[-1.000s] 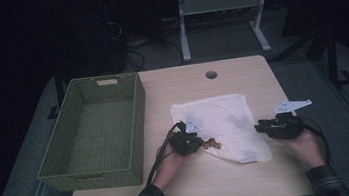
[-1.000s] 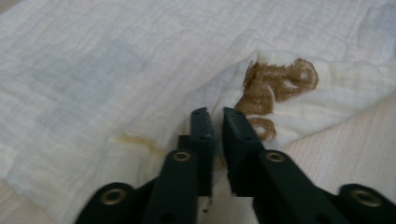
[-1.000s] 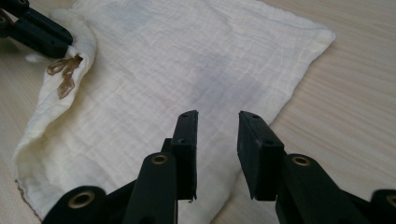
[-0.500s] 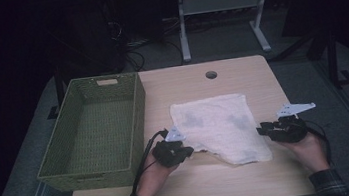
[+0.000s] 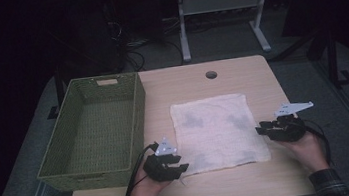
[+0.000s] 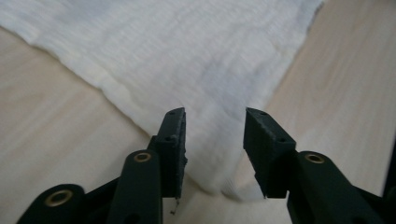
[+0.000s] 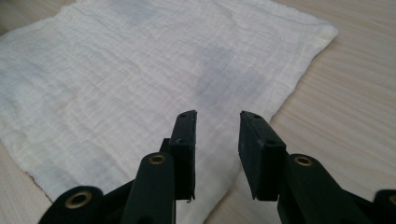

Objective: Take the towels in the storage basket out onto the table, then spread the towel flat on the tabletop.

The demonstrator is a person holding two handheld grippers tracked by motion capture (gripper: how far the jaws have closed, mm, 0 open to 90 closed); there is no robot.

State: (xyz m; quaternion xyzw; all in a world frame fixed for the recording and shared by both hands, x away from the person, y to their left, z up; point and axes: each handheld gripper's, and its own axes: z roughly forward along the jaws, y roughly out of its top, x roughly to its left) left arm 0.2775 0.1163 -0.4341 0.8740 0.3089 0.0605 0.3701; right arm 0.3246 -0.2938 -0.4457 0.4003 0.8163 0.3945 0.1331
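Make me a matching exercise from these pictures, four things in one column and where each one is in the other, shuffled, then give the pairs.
Things:
1. cloth
2. basket
3. left tool
4. right tool

Places:
A. at the cloth's near left corner
B. on the table's left end
C. spread flat mid-table
D. at the cloth's right edge

Pairs: 1-C, 2-B, 3-A, 4-D
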